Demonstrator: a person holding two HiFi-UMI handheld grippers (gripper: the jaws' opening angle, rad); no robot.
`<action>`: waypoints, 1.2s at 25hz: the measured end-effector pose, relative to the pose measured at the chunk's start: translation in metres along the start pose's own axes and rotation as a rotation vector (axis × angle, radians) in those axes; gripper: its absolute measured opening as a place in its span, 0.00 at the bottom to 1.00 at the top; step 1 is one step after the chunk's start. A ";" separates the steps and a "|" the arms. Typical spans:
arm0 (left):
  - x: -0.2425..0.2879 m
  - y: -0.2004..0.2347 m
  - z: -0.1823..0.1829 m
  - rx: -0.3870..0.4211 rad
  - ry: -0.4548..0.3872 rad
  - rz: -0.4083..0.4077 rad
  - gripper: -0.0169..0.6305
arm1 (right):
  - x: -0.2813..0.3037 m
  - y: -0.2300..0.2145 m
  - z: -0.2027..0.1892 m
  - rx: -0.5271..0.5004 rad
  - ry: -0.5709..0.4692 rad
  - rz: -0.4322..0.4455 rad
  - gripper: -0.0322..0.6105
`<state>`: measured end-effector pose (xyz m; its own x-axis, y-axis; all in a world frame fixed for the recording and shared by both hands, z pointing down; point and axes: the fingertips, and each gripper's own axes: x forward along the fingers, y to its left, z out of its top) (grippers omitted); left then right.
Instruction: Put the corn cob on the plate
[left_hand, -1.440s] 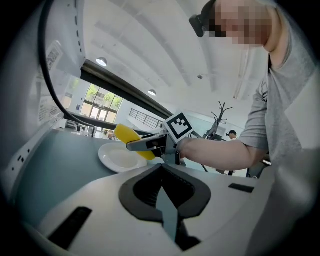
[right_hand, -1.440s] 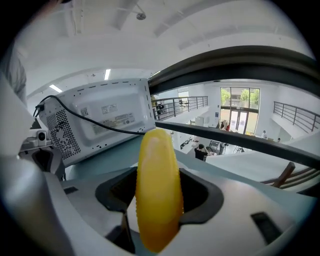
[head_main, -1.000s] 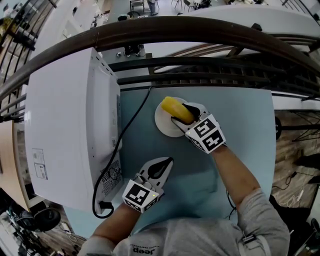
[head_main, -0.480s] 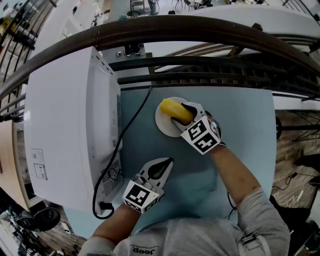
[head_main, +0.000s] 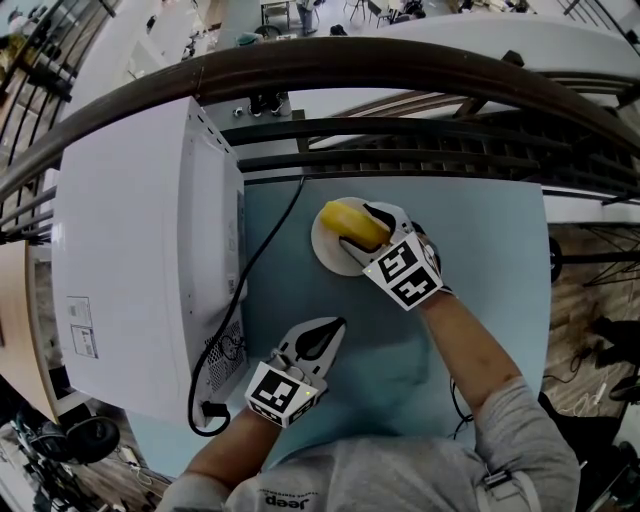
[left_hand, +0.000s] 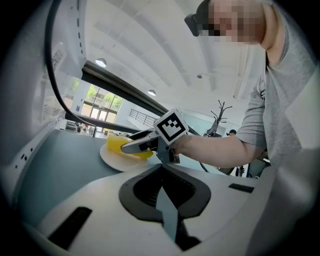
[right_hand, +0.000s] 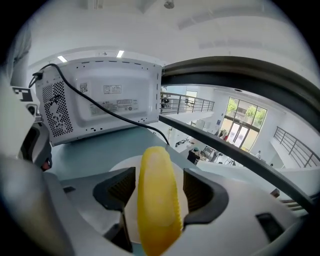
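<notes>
R gripper jaws were just opening, pads prob. clear of corn cob between them, lengthwise along jaws, on plate. L gripper clenched, empty, farther off.

The right tongs have just been opening, and their pads stand clear of the yellow corn cob lying lengthwise between them. Under the cob is the white plate on the blue-grey worktop. Behind stands a white microwave, its black cable trailing across the worktop.
</notes>
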<state>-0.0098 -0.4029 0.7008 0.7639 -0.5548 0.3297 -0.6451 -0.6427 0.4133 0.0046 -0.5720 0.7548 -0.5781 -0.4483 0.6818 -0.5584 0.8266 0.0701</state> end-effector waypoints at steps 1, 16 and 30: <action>-0.001 0.000 0.001 0.001 -0.002 0.000 0.04 | -0.002 0.000 0.002 0.000 -0.004 -0.001 0.52; -0.019 -0.025 0.024 0.034 -0.026 -0.006 0.04 | -0.053 0.008 0.018 0.049 -0.062 -0.040 0.52; -0.091 -0.076 0.071 0.094 -0.103 0.023 0.04 | -0.148 0.050 0.051 0.115 -0.116 -0.039 0.52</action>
<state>-0.0318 -0.3412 0.5792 0.7463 -0.6179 0.2473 -0.6647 -0.6732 0.3239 0.0321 -0.4813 0.6201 -0.6156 -0.5211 0.5912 -0.6422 0.7665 0.0069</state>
